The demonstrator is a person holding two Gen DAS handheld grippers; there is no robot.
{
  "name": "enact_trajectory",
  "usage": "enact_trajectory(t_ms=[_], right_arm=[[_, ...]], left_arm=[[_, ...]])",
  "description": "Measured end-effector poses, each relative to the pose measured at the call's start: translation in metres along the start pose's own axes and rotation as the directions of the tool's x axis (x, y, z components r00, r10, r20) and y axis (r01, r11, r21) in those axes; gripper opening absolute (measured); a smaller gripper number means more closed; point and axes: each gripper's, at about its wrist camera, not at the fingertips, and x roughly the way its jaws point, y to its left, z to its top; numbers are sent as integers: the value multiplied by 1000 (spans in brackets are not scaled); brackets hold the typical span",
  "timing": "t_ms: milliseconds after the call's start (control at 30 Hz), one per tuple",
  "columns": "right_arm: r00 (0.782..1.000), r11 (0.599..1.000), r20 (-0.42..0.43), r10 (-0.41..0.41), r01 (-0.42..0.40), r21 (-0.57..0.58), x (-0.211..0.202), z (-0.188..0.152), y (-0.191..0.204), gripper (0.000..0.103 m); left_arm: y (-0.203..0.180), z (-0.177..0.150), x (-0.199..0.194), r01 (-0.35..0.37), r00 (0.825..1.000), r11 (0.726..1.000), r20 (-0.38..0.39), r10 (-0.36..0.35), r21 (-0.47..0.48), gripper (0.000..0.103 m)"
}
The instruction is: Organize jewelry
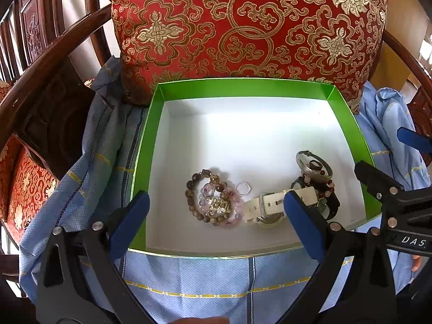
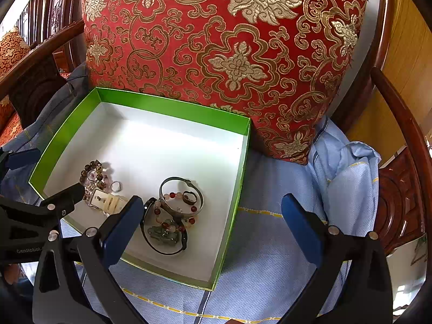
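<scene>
While both tools hang over the chair seat, the shallow green cardboard box with a white floor (image 1: 151, 124) lies on a light blue cloth with thin yellow stripes (image 1: 205, 278), and its far wall touches a big red cushion with gold brocade flowers (image 1: 243, 27). The left gripper (image 1: 216, 224) is spread wide and holds nothing; its blue fingertips (image 1: 302, 216) stand over the near edge of the box. The right gripper (image 2: 213, 229) is spread too, also with nothing between its pads: its left pad is above the inside of the box, and its right pad is above the cloth beside the box.

All the jewelry lies in the near half of the box. There is a brown wooden bead bracelet tangled with pale pink beads and a gold charm (image 1: 208, 202), just beside it a small silver ring (image 1: 243, 188), then a watch with a white strap (image 1: 267, 205). To the right lie a silver metal bangle (image 2: 181, 197), a string of red and pink beads (image 2: 172, 210), a small dark ring (image 2: 189, 197) inside the bangle, and a black cord with a green jade pendant (image 2: 162, 235), all overlapping. The dark wooden chair arm (image 2: 399, 124) curves around on the right.
</scene>
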Motion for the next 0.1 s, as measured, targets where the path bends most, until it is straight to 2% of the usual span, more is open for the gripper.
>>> enact_trajectory(t_ms=[100], right_arm=[[1000, 1000, 0, -1, 1, 5, 0, -1, -2, 100]], left_arm=[[0, 0, 1, -5, 1000, 1000, -3, 5, -2, 98]])
